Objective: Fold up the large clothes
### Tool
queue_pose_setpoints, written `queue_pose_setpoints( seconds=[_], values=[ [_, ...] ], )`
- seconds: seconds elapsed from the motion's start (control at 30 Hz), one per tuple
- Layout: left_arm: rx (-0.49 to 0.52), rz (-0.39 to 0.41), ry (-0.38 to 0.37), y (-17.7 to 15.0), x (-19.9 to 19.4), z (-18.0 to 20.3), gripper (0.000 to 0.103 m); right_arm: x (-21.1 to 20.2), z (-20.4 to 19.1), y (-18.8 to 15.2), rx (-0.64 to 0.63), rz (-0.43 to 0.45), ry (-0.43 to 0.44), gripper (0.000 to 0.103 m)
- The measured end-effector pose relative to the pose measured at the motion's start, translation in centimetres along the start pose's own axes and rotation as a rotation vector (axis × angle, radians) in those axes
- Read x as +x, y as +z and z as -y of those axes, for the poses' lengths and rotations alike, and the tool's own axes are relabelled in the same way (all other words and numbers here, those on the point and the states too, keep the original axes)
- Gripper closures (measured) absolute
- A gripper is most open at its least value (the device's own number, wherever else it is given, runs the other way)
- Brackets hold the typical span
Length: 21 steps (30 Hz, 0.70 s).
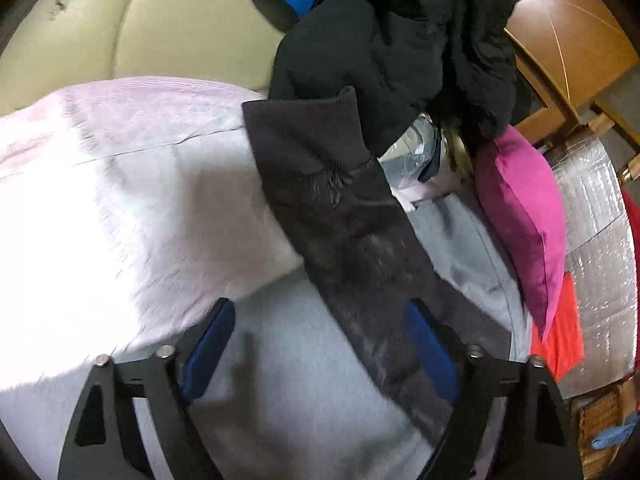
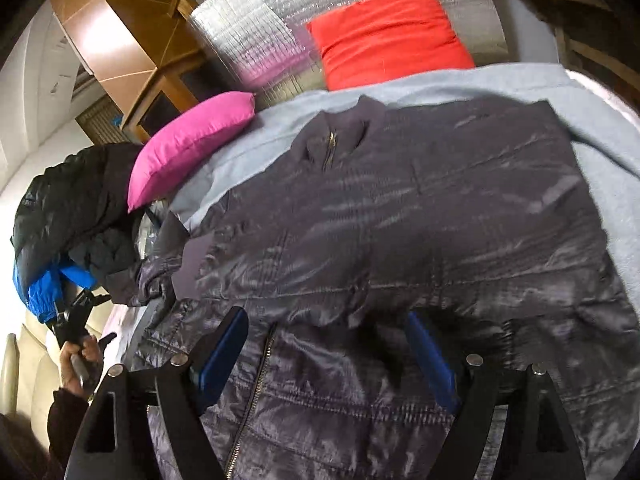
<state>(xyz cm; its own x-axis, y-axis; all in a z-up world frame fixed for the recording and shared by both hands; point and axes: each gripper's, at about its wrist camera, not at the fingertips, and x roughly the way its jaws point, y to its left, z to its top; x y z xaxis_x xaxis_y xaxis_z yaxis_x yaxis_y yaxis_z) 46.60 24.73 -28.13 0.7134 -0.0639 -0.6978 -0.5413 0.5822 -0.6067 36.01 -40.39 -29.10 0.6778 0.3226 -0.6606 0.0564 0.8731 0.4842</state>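
A dark grey quilted jacket [image 2: 400,232] with a front zipper lies spread on a light blue sheet [image 2: 520,80], collar toward the far pillows. Its sleeve [image 1: 352,232], ending in a ribbed cuff, runs diagonally across the left wrist view. My left gripper [image 1: 320,348] is open, and the sleeve passes between its blue pads without being clamped. My right gripper [image 2: 328,352] is open just above the jacket's lower front, with the zipper between its fingers. The left gripper [image 2: 76,320] and the hand holding it show at the left edge of the right wrist view.
A pile of black and blue jackets [image 1: 392,40] lies beyond the cuff; it also shows in the right wrist view [image 2: 72,216]. A pink pillow [image 2: 192,144], a red pillow [image 2: 388,32], a silver foil mat [image 2: 256,20], a wooden cabinet [image 1: 568,48] and a cream sofa [image 1: 160,20] surround the bed.
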Motion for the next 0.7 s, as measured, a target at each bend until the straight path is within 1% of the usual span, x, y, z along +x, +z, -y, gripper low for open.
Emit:
queue_pose_setpoints(
  seconds=[0.07, 0.1, 0.2, 0.27, 0.3, 0.37, 0.43, 0.5, 0.53, 0.57, 0.6, 0.63, 0.67, 0.7],
  values=[
    [0.005, -0.011, -0.001, 0.7, 1.2, 0.0, 0.027, 0.7, 0.6, 0.3, 0.018, -0.008, 0.007, 0.019],
    [0.005, -0.024, -0.001, 1.0, 1.8, 0.0, 0.027, 1.1, 0.7, 0.5, 0.021, -0.011, 0.008, 0.019],
    [-0.021, -0.091, -0.053, 1.2, 3.6, 0.0, 0.030, 1.6, 1.0, 0.5, 0.024, -0.023, 0.004, 0.020],
    [-0.038, -0.116, -0.059, 1.1, 4.6, 0.1, 0.030, 1.9, 1.1, 0.6, 0.022, -0.026, 0.002, 0.020],
    [-0.046, -0.118, -0.061, 1.1, 4.9, 0.1, 0.030, 2.0, 1.1, 0.6, 0.022, -0.025, 0.002, 0.020],
    [-0.061, -0.084, -0.071, 1.2, 5.0, 0.2, 0.030, 2.1, 1.2, 0.7, 0.022, -0.023, 0.003, 0.020],
    [-0.060, -0.080, -0.089, 1.5, 5.4, 0.4, 0.030, 2.3, 1.4, 0.7, 0.021, -0.023, 0.006, 0.020],
    [-0.055, -0.060, -0.089, 1.7, 5.6, 0.5, 0.031, 2.4, 1.6, 0.7, 0.031, -0.022, 0.014, 0.020],
    [-0.047, -0.053, -0.083, 1.7, 5.7, 0.6, 0.041, 2.3, 1.6, 0.7, 0.035, -0.019, 0.018, 0.020],
    [-0.038, -0.053, -0.077, 1.7, 5.9, 0.8, 0.056, 2.3, 1.7, 0.7, 0.039, -0.014, 0.022, 0.020],
    [-0.024, -0.052, -0.057, 1.7, 6.2, 0.9, 0.061, 2.2, 1.8, 0.7, 0.043, -0.010, 0.026, 0.020],
    [-0.017, -0.043, -0.044, 1.8, 6.1, 0.9, 0.072, 2.1, 1.8, 0.7, 0.046, -0.007, 0.029, 0.020],
    [-0.007, -0.032, -0.037, 1.7, 6.1, 0.9, 0.086, 2.0, 1.8, 0.7, 0.048, -0.004, 0.029, 0.020],
    [-0.009, -0.025, -0.039, 1.8, 6.0, 0.8, 0.090, 1.9, 1.9, 0.7, 0.051, 0.002, 0.030, 0.022]
  ],
)
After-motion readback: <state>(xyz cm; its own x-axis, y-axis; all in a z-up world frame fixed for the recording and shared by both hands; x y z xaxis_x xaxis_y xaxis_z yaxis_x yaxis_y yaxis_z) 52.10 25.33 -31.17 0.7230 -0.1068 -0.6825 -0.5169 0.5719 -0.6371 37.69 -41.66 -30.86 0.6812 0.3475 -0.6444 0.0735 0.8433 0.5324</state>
